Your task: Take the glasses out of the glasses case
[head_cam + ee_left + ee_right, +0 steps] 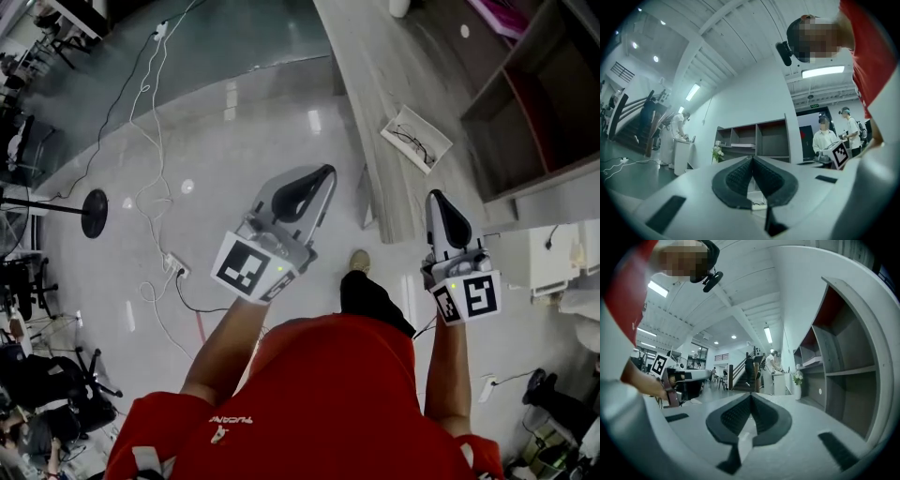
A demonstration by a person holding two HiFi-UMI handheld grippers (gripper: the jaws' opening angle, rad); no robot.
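Note:
In the head view a white glasses case [415,139] lies open on the long grey table [375,84], with dark-rimmed glasses [418,145] inside it. Both grippers hang in the air short of the table, held by a person in a red shirt. My left gripper [325,174] is over the floor to the left of the table end; its pads meet at the tip [752,157] with nothing between them. My right gripper [437,198] is below the case, near the table's edge, and its pads also meet [751,394] with nothing held.
A grey shelf unit [534,112] stands right of the table. White cables [150,187], a power strip [174,265] and a black stand base [94,214] lie on the floor at left. Other people [824,140] stand in the room, and one is at a counter [677,136].

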